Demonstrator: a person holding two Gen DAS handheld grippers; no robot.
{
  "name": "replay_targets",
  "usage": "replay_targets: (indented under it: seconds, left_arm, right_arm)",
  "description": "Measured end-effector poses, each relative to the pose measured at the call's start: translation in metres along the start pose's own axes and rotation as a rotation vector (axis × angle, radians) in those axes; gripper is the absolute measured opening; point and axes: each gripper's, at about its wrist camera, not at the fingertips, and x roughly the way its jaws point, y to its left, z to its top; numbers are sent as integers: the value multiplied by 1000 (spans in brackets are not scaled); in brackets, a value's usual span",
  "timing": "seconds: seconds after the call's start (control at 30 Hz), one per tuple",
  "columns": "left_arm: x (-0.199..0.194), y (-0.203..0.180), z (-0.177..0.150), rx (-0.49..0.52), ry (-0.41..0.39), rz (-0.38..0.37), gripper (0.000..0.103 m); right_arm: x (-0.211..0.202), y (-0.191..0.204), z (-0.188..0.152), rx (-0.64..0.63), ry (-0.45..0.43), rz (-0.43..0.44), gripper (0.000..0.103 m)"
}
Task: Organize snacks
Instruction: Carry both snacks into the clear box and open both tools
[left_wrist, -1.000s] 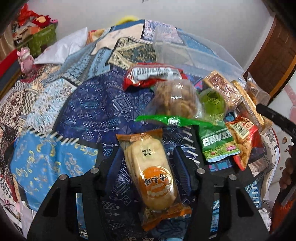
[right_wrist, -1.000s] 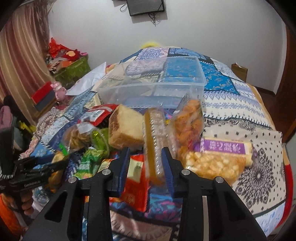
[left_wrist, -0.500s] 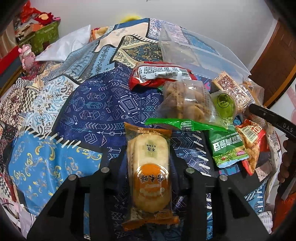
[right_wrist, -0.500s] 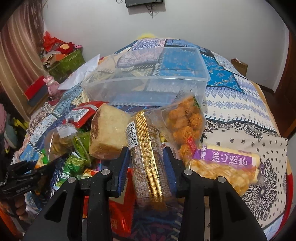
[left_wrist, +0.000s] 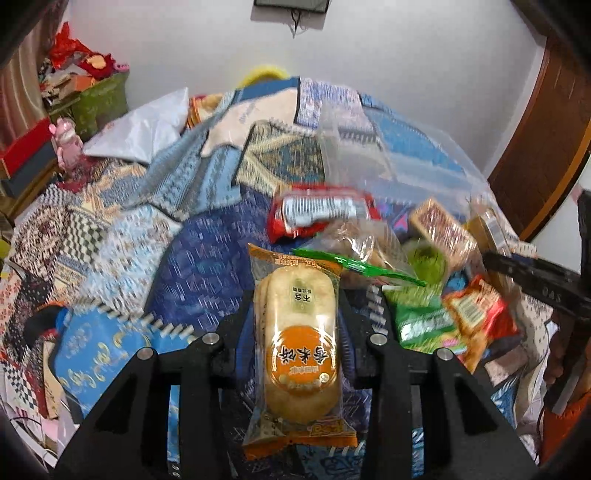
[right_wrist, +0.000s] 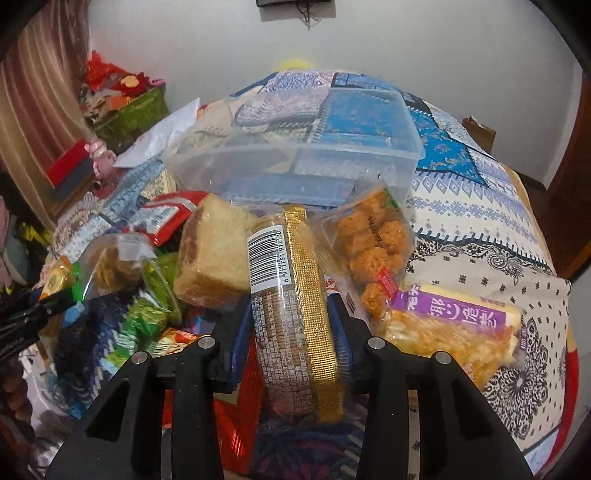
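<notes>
Holding one packet per hand: your left gripper (left_wrist: 297, 325) is clamped on the rice cracker pack (left_wrist: 300, 345), your right gripper (right_wrist: 293, 325) on the gold-edged biscuit sleeve (right_wrist: 295, 314). Next, likely carry both over the clear bin (right_wrist: 295, 162); its near rim sits just behind the snack pile (right_wrist: 221, 254).
</notes>
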Motion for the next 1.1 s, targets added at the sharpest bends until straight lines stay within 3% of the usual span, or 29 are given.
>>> replay_targets:
  seconds: [0.23, 0.53, 1.1]
  left_arm:
    - [-29, -13, 30, 41, -119, -4, 39]
    - [-37, -38, 73, 80, -211, -42, 39]
    - [10, -81, 167, 125, -249, -76, 39]
  right_arm:
    - [-30, 3, 13, 21, -82, 31, 35]
    - [-56, -6, 45, 40, -191, 31, 34]
    - [-49, -28, 121, 33, -289, 5, 34]
